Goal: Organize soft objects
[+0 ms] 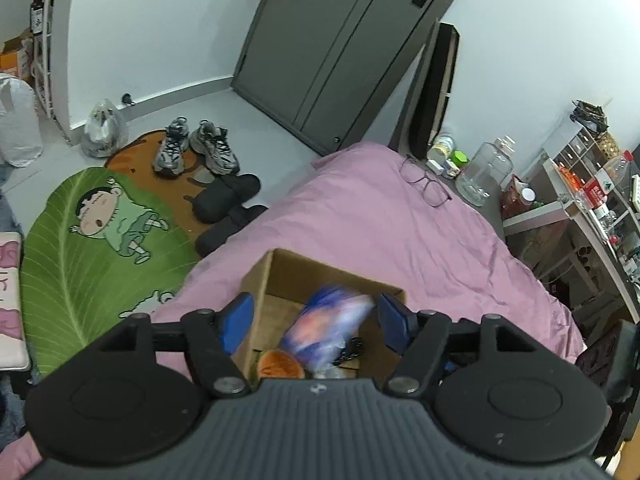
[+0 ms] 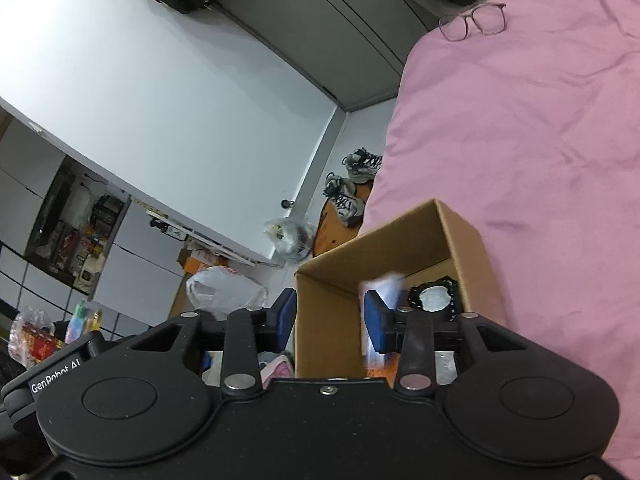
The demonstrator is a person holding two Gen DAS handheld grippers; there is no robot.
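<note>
Left gripper (image 1: 316,322), right gripper (image 2: 330,316): black bodies, blue pads, silver screws; white "GenRobot AI" lettering.

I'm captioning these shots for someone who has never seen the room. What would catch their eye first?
The open brown cardboard box on the pink bedsheet draws the eye, with a blurred blue, white and orange soft packet above its opening, between the blue pads of the open left hand-held gripper. On the floor to the left lies a green leaf-shaped cartoon rug. A pair of dark-rimmed glasses rests near the bed's far edge.

Even indoor light, strong fisheye bending at edges, falling packet (image 1: 328,320) motion-blurred.
</note>
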